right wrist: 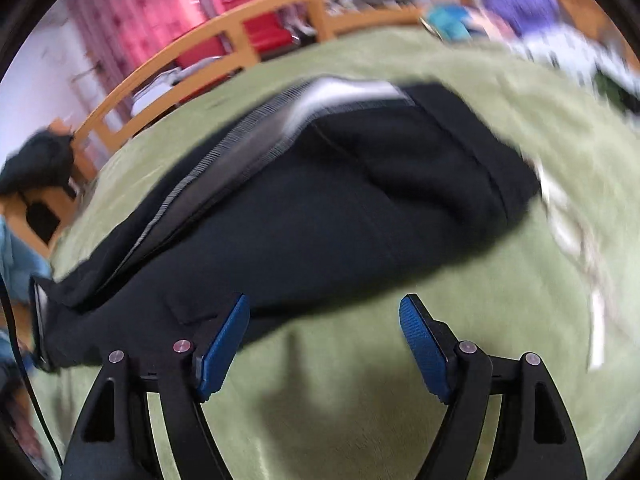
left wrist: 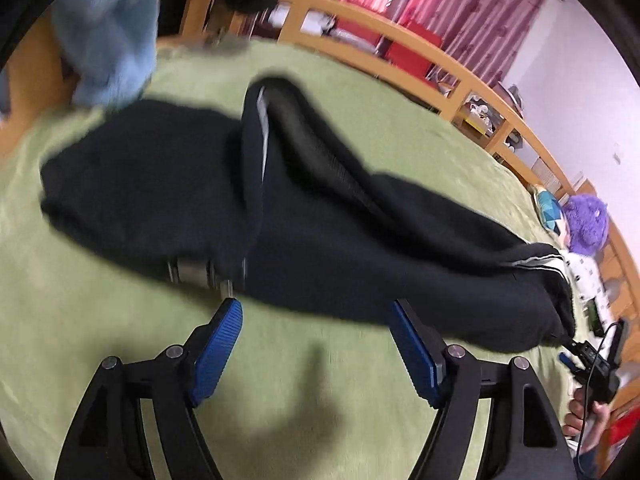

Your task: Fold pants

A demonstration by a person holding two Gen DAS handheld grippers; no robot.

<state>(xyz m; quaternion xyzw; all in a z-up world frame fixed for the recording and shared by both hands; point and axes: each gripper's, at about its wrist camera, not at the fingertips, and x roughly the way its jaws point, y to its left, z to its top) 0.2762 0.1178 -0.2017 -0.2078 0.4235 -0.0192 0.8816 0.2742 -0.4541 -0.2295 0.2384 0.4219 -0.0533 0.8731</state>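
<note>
Black pants with white and grey side stripes lie stretched across the green bed cover, one layer folded over another. My left gripper is open just short of their near edge, blue pads apart, nothing between them. In the right wrist view the same pants fill the middle, the striped side seam running up the left. My right gripper is open at their near edge; its left pad overlaps the cloth's border, the right one over bare cover. The other gripper and a hand show at the far right of the left view.
A light blue garment lies at the bed's far left corner. A wooden rail runs along the far side, pink curtains behind it. A purple plush and small items sit by the right end. A white drawstring trails on the cover.
</note>
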